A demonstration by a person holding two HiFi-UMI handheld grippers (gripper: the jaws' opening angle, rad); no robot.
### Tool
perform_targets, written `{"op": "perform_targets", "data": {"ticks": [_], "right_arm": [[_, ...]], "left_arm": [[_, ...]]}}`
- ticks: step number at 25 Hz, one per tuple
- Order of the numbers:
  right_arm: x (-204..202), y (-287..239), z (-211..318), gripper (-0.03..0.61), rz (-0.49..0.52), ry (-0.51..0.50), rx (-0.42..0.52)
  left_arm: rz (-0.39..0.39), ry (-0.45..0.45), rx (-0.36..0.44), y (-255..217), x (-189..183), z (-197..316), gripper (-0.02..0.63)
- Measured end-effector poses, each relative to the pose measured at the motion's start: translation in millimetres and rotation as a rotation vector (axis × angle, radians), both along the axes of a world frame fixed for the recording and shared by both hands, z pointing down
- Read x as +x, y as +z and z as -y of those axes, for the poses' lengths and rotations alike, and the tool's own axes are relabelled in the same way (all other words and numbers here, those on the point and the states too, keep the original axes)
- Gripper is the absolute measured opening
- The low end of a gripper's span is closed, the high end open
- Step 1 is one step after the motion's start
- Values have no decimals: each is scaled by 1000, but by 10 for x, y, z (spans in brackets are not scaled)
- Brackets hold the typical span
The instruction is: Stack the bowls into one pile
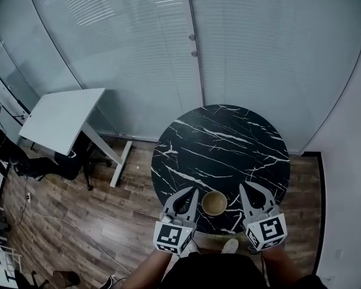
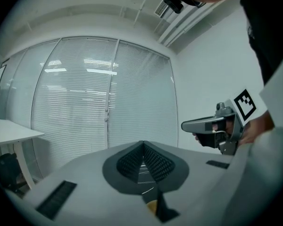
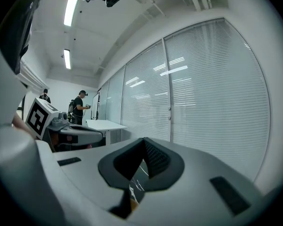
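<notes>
A tan bowl point(image 1: 215, 203), possibly a pile of nested ones, sits near the front edge of the round black marble table point(image 1: 222, 143). My left gripper point(image 1: 194, 192) hovers just left of the bowl and my right gripper point(image 1: 242, 187) just right of it, neither touching it. Both point level toward the glass wall. In the left gripper view the jaws point(image 2: 142, 144) meet at their tips with nothing between them. The right gripper's jaws point(image 3: 144, 141) are likewise shut and empty. Only a tan sliver of the bowl point(image 2: 152, 205) shows below the left jaws.
A white desk point(image 1: 60, 118) stands to the left on the wood floor, with a seated person point(image 1: 24, 161) beside it. Glass walls with blinds point(image 1: 168, 41) run behind the table. Two people stand far off in the right gripper view point(image 3: 79, 108).
</notes>
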State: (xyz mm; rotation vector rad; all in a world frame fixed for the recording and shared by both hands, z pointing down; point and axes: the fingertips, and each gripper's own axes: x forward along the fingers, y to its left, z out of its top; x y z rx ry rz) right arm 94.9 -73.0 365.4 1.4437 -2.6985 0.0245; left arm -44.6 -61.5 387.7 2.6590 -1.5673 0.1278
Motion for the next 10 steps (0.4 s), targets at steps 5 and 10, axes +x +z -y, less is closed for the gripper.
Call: {"op": "perform_targets", "data": {"ticks": [5,10], "right_arm": [[-33,-9,-1,6,35,-23,-24],[-14,5,27,5,28,-22,-27]], "left_arm": [[6,-8,-2,-9,-34,-30,14],[6,-10,-15,47,-40,-34,14]]}}
